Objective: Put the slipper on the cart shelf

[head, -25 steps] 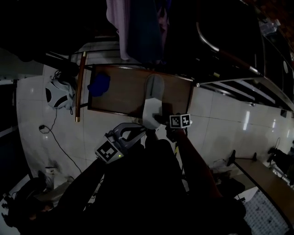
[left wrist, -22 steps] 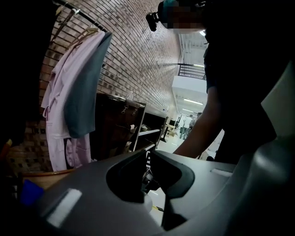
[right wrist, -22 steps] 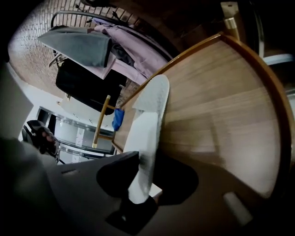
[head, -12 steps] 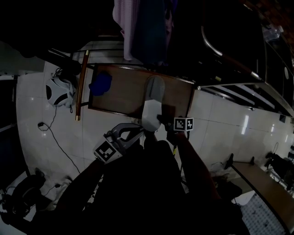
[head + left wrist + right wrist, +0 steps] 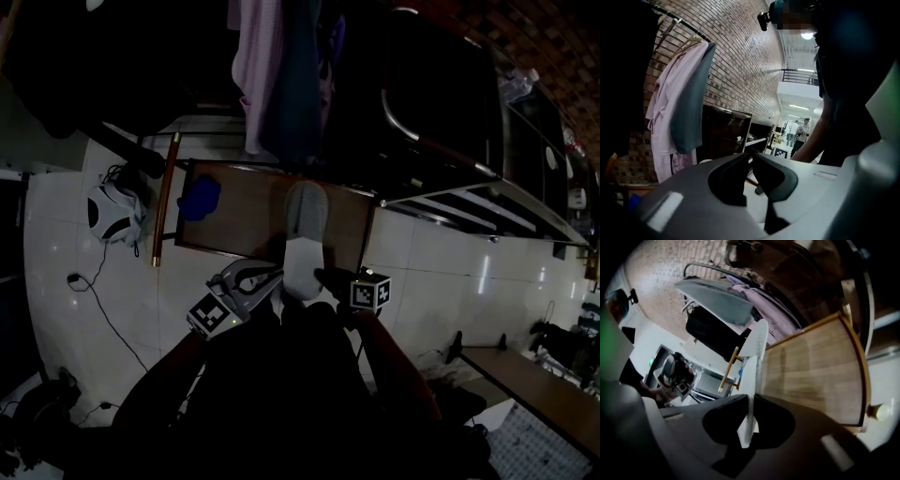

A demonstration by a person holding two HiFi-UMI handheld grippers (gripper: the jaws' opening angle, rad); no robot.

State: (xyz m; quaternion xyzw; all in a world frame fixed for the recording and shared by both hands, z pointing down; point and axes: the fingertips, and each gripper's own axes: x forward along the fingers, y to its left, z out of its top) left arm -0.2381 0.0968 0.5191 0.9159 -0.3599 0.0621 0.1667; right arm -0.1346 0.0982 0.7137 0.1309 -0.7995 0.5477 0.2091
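At the near edge of the wooden board (image 5: 234,202), the right gripper (image 5: 323,277) pinches the slipper (image 5: 302,246) by its near end, the left gripper (image 5: 269,275) hangs empty with jaws together, and moving the slipper to the cart shelf seems not yet done.

Head view: high up, steeply down onto cart shelf (image 5: 246,208). Right gripper view: close, along slipper (image 5: 753,373), same shelf. Left gripper view: level, toward hanging clothes (image 5: 677,108).

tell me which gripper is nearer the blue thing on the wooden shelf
Left. The left gripper sits just off the shelf's near edge, diagonally across from the blue thing. The right gripper is farther over, clamped on the slipper's near end.
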